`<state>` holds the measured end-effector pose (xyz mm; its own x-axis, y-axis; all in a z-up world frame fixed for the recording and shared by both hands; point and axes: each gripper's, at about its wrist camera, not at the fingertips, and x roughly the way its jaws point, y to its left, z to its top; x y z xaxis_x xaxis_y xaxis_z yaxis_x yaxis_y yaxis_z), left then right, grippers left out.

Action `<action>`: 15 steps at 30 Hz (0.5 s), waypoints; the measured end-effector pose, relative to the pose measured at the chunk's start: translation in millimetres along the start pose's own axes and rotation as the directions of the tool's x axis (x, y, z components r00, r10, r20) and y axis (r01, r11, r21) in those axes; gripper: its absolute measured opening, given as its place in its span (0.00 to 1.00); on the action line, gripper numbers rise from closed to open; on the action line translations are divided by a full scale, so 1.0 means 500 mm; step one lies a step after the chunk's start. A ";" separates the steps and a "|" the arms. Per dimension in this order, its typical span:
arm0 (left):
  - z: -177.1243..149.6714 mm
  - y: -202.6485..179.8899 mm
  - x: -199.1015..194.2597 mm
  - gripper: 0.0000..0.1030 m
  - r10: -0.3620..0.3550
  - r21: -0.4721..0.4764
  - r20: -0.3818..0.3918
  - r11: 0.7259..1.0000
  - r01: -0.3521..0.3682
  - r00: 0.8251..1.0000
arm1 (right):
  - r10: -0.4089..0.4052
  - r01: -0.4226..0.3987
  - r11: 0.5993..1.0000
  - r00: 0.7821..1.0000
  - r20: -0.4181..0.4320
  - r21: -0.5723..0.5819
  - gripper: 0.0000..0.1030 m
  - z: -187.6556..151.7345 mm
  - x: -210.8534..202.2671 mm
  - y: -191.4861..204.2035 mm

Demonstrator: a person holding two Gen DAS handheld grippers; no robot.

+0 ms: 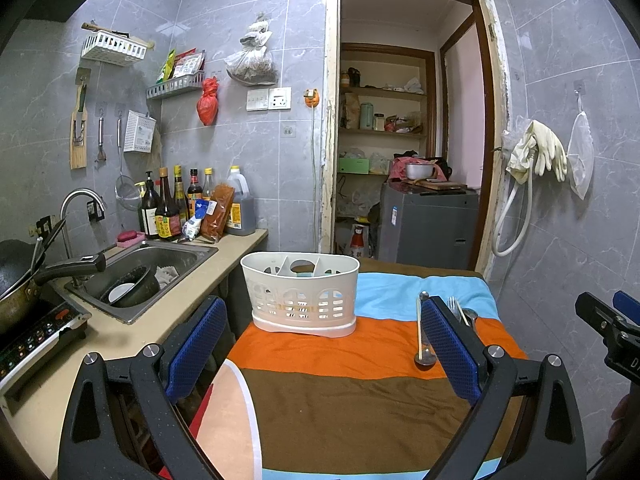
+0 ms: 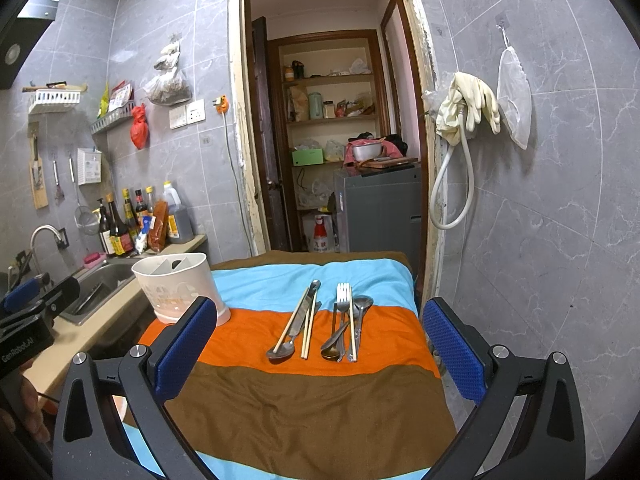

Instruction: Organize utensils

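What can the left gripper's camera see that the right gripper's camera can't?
Only the left wrist view shows the sink's inside with a dark bowl, plus the wok and cooktop. Only the right wrist view shows all the cutlery: the fork, the chopsticks and several spoons. Both show the white caddy, the striped cloth, and open grippers holding nothing.

Frame: both grippers are black, angular, with triangular cut-outs.
Pads: blue textured pads (image 2: 454, 350) line the jaws.
Screws: round silver screws (image 1: 495, 351) at the pivots.
Marking: white "GenRobot.AI" lettering (image 2: 18, 349).
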<state>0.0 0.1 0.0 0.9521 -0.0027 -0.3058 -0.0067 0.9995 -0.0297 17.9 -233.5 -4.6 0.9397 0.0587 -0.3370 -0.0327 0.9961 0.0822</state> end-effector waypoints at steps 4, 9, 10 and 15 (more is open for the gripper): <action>0.000 0.000 0.000 0.93 0.000 -0.002 -0.001 1.000 0.000 1.000 | 0.001 -0.001 1.000 1.000 0.001 0.000 1.00 0.000 -0.001 0.000; 0.000 0.000 0.000 0.93 -0.001 -0.002 -0.001 1.000 0.001 1.000 | 0.000 0.000 1.000 1.000 0.001 0.000 1.00 0.001 -0.002 -0.001; 0.000 0.000 0.000 0.93 -0.001 -0.001 0.000 1.000 0.001 1.000 | 0.000 0.000 1.000 1.000 0.001 0.000 1.00 0.001 -0.002 -0.001; 0.000 0.000 0.000 0.93 0.000 -0.002 -0.001 1.000 0.000 1.000 | 0.000 0.000 1.000 1.000 0.000 0.001 1.00 0.002 -0.003 -0.002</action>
<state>0.0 0.2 0.0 0.9519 -0.0031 -0.3063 -0.0070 0.9995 -0.0318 16.8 -234.6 -3.1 0.9398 0.0590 -0.3365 -0.0329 0.9960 0.0829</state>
